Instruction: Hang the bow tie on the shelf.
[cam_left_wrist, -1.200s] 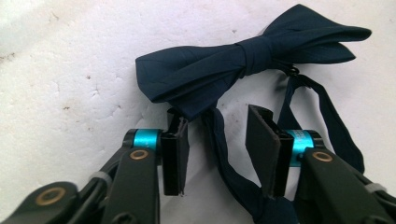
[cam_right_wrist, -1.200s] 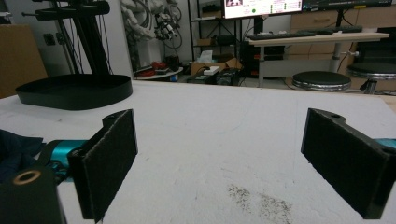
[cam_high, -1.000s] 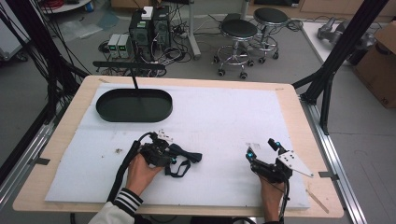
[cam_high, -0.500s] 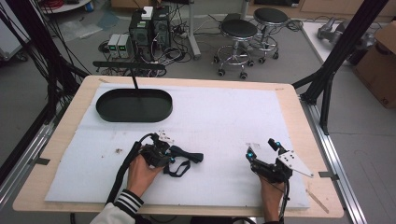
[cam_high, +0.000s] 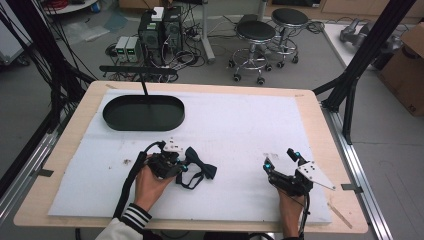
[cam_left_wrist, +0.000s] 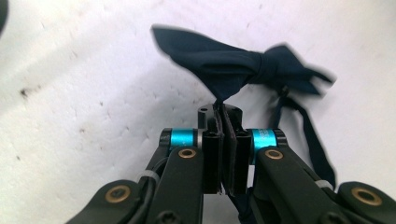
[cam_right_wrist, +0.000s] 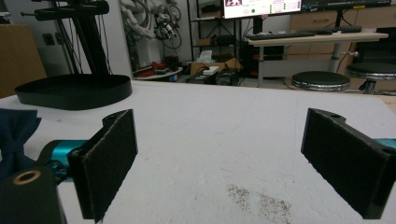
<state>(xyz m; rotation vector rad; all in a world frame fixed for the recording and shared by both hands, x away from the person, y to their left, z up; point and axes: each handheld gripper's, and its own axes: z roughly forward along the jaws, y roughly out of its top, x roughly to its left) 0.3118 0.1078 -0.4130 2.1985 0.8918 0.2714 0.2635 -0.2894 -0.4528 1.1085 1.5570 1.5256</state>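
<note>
L claw (cam_left_wrist: 223, 140) has just closed, now clenched on bow tie (cam_left_wrist: 233, 70) nr black tray (cam_high: 143, 112); R claw (cam_right_wrist: 224, 163) released, idle — lift looks next.

Left hand-held gripper (cam_high: 184, 167): lower left of centre in the high view, gripped from behind by the left hand (cam_high: 149, 181), striped cuff at the bottom edge. Jaws pressed together, having just closed; dark cloth pinched between the pads.

Right hand-held gripper (cam_high: 281, 161): lower right, held by the right hand (cam_high: 290, 200). Jaws spread wide, pointing toward upper left, nothing between them.
</note>
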